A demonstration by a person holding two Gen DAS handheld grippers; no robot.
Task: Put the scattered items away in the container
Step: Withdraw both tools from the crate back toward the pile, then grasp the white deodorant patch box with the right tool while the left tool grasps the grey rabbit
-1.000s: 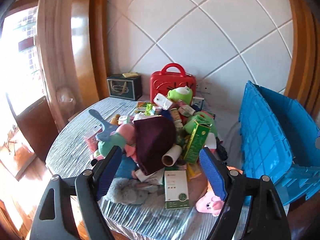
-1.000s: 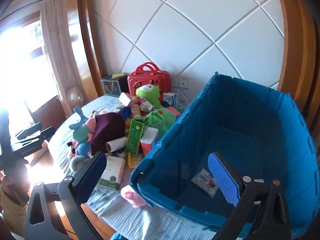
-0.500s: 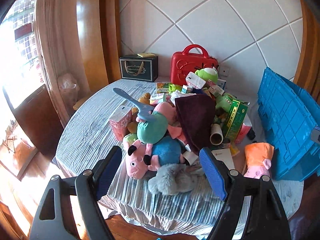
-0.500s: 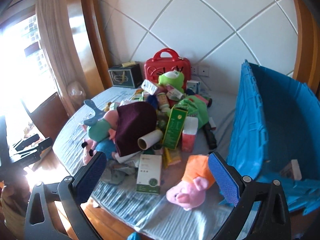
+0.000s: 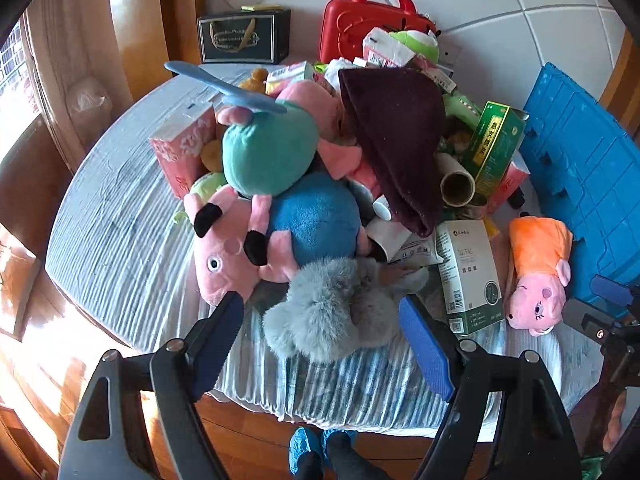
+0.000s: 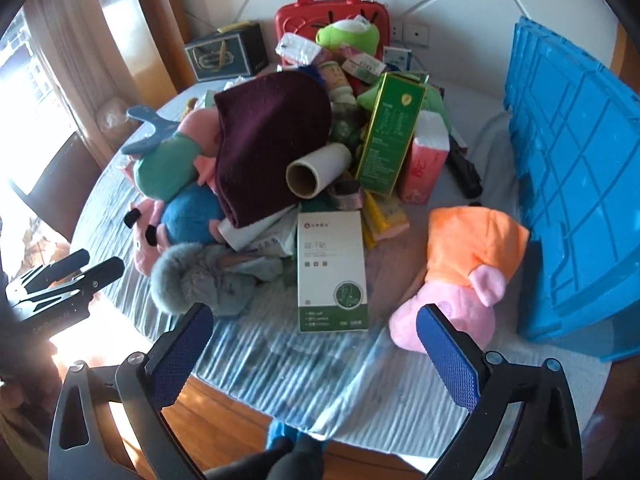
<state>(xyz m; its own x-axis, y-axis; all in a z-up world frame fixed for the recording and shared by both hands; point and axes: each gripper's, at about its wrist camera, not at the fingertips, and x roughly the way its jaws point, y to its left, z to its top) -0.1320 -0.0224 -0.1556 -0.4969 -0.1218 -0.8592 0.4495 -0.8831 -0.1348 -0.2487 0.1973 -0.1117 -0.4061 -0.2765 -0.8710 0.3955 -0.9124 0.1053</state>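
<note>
Blue-padded left gripper point(image 5: 322, 312) tilts down, jaws wide, empty, grey fur toy point(image 5: 332, 312) just ahead. Right gripper point(image 6: 316, 330) likewise wide, empty; white box point(image 6: 330, 272) ahead, blue container point(image 6: 576, 184) to its right.

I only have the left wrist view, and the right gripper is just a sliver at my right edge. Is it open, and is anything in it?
Observer: The right gripper is open and empty, hovering over the near edge of the table.
Operator: What is closest to it?
Observer: The orange pig plush lies just beyond its finger on the crate's side, next to the blue crate.
Operator: Anything hidden from me behind the maroon cloth?
Observer: Yes, a pale bottle sits in the pile between the maroon cloth and the green box.
</note>
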